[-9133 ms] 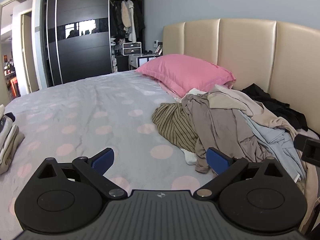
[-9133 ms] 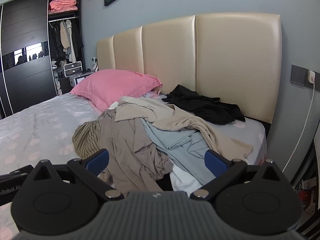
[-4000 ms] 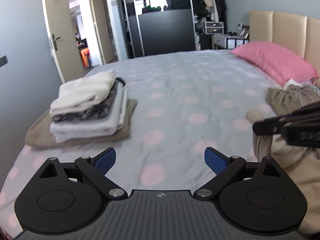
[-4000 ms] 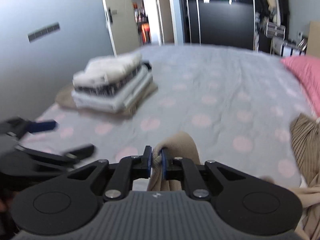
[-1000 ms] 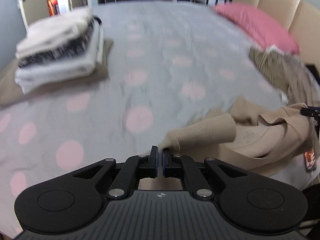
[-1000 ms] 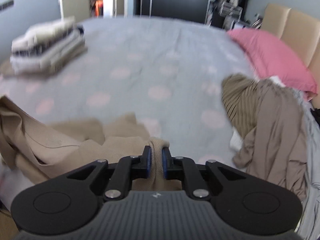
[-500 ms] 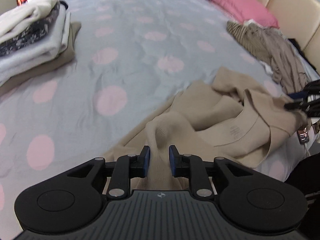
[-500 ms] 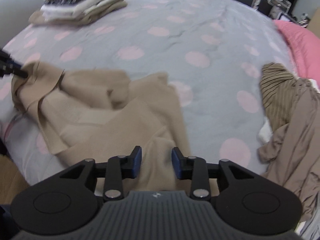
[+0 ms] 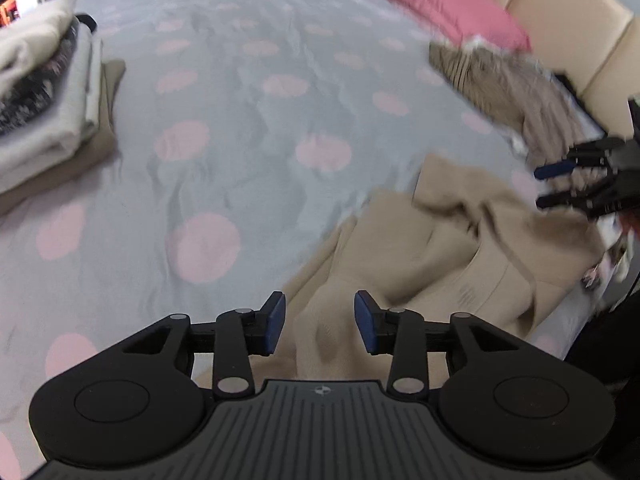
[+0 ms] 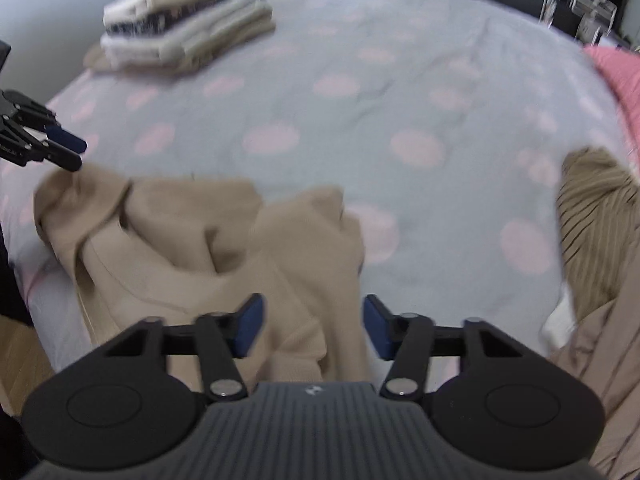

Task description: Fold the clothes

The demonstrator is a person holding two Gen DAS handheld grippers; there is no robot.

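Observation:
A beige knit sweater (image 9: 452, 248) lies crumpled on the near edge of the grey bed with pink dots (image 9: 240, 112). My left gripper (image 9: 319, 322) hangs just over one sleeve end; its jaws are opening and the pads stand clear of the cloth lying between them. In the right wrist view the same sweater (image 10: 208, 248) spreads below my right gripper (image 10: 311, 327), whose jaws are also opening over the other sleeve, with no pad pressing on it. Each gripper shows at the edge of the other's view, the right gripper (image 9: 560, 184) and the left gripper (image 10: 66, 152).
A stack of folded clothes (image 9: 44, 92) sits on the bed's far left corner, also seen as the folded stack (image 10: 188, 32). A heap of unfolded clothes (image 9: 508, 88), one striped (image 10: 596, 208), lies by the pink pillow (image 9: 432, 0) and the beige headboard (image 9: 568, 12).
Both grippers went from shut on the sweater's sleeve ends to open, letting the sweater drop onto the bed. Both hands sank and tilted further down toward it.

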